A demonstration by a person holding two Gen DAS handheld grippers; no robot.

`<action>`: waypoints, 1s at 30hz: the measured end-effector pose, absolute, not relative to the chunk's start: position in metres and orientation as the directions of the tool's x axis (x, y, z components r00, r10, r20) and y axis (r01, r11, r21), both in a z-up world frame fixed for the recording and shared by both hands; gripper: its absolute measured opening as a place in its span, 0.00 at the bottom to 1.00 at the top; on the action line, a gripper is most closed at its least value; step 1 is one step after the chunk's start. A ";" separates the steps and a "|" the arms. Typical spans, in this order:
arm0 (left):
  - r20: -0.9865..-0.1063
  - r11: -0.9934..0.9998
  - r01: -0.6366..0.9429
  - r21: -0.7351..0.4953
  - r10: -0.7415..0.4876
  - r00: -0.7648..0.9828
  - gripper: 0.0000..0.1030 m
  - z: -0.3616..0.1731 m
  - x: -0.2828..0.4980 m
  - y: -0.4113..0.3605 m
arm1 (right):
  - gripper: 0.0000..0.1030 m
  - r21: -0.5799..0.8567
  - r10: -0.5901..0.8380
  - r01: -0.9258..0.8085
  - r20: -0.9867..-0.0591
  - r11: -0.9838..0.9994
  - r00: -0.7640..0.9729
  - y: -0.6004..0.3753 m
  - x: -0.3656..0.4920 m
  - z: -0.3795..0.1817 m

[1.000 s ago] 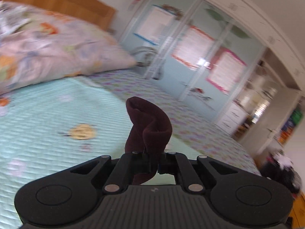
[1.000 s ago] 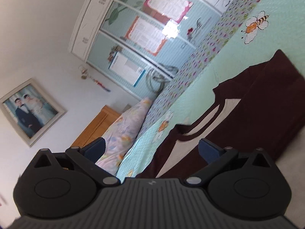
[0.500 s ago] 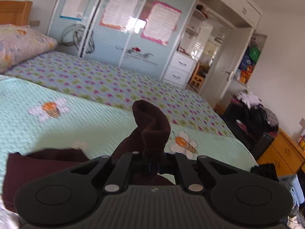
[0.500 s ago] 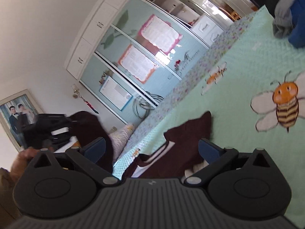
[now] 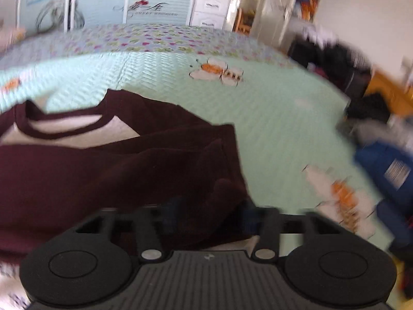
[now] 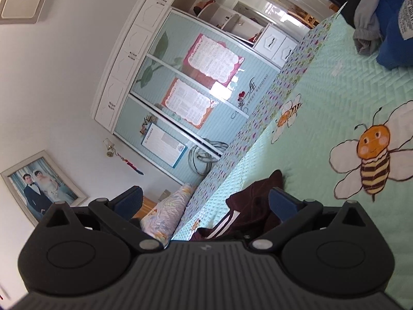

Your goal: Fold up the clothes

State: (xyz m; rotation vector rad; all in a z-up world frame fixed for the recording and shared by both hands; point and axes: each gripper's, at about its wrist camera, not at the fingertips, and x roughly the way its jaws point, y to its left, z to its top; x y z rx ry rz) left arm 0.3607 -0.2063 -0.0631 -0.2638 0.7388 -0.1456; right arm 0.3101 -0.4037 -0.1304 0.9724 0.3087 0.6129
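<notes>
On the mint-green quilted bedspread with bee prints [image 5: 271,118] lies the dark maroon long-sleeved shirt [image 5: 108,165]. Above its edge the left gripper [image 5: 210,214] is opening its jaws, a fold of maroon cloth loose between them. Held level, the right gripper [image 6: 205,201] gapes wide and empty.

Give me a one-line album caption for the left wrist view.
Left gripper jaws opening, dropping a folded sleeve onto the maroon shirt on the bee-print bedspread.
</notes>
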 end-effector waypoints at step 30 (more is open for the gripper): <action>-0.289 0.446 0.023 -0.895 -0.618 0.731 0.99 -0.097 0.371 -0.165 | 1.00 0.900 0.595 -0.184 -0.098 0.394 0.798 -0.404 0.330 -0.170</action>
